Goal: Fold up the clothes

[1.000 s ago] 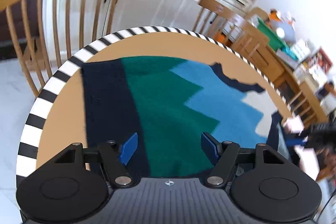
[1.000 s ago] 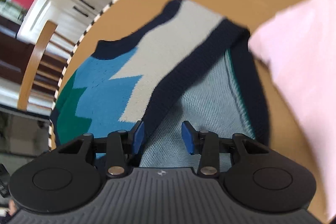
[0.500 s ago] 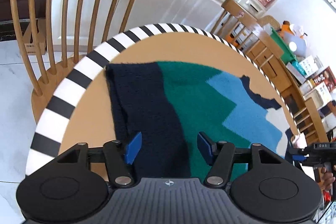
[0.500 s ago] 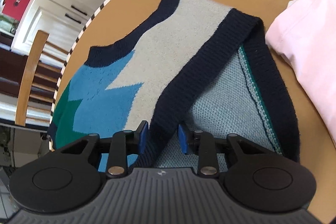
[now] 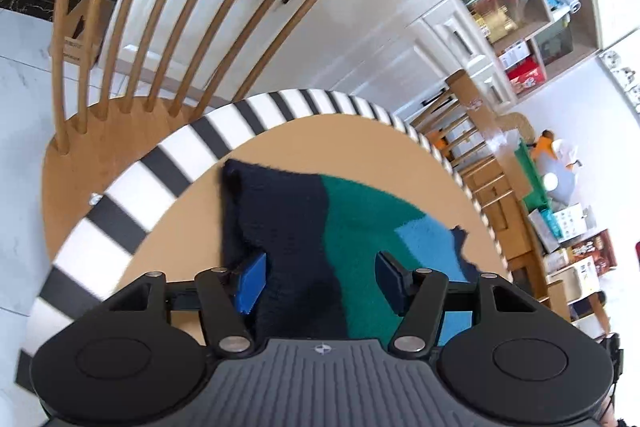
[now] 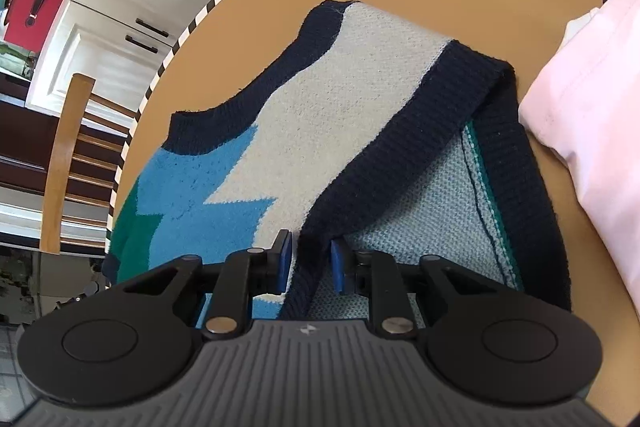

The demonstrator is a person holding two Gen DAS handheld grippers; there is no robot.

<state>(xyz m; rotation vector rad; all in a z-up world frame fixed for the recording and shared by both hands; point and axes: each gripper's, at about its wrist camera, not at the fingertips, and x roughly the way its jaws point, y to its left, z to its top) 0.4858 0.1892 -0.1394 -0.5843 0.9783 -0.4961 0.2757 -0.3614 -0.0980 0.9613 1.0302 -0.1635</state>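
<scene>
A knitted sleeveless sweater [image 5: 360, 219] in navy, green, blue and cream lies flat on the round wooden table [image 5: 132, 195]. My left gripper [image 5: 318, 281] hovers open over its navy hem end, the left pad near the hem's outer edge, and neither pad grips the cloth. In the right wrist view the sweater [image 6: 320, 115] has one side folded over, showing a pale blue inside. My right gripper [image 6: 310, 263] straddles the navy armhole band [image 6: 400, 147]. Its jaws are closing, with the band filling most of the narrow gap between them.
A folded pink garment [image 6: 592, 99] lies on the table just right of the sweater. The table has a black-and-white striped rim [image 6: 192, 23]. A wooden spindle chair [image 5: 168, 27] stands close beyond the hem end. White cabinets and shelves are behind.
The left gripper swung over from the sweater's green middle to its navy hem and came lower and closer, its jaws slightly narrower. The right gripper's jaws narrowed around the navy band as it edged forward.
</scene>
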